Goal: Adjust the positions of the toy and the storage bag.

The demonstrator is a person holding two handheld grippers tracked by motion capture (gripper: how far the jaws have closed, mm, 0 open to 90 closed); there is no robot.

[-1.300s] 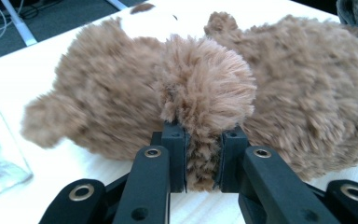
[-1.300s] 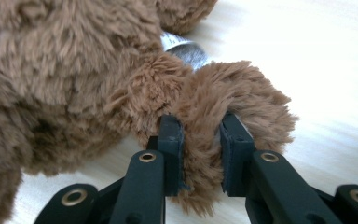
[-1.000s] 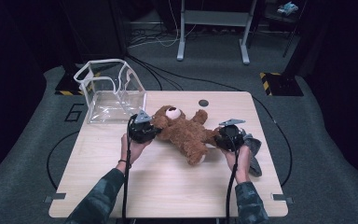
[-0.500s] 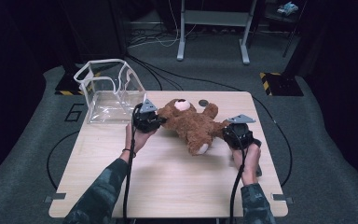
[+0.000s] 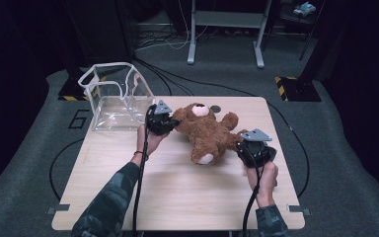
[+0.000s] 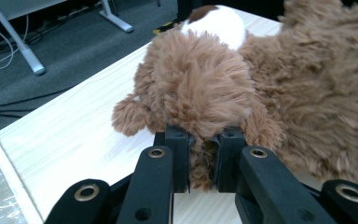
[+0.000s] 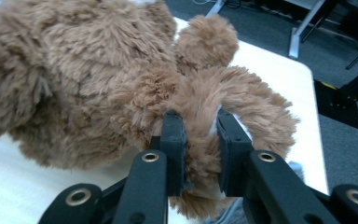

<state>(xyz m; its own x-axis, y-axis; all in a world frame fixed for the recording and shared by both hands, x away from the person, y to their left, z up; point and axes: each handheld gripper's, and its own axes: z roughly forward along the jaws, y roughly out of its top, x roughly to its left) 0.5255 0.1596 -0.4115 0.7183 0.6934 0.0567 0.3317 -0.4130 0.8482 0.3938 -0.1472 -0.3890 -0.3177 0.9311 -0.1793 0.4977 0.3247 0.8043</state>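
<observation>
Near the middle of the wooden table [image 5: 177,187], a brown teddy bear [image 5: 209,131] is lying stretched between the two grippers. At its nine o'clock, the left gripper [image 5: 170,122] is pinching a tuft of the bear's arm, jaws nearly closed on the fur. At its four o'clock, the right gripper [image 5: 243,147] is squeezing a leg the same way, jaws drawn close around it. At ten o'clock from the bear, a clear plastic box [image 5: 113,98] is standing open-topped, just beside the left gripper.
</observation>
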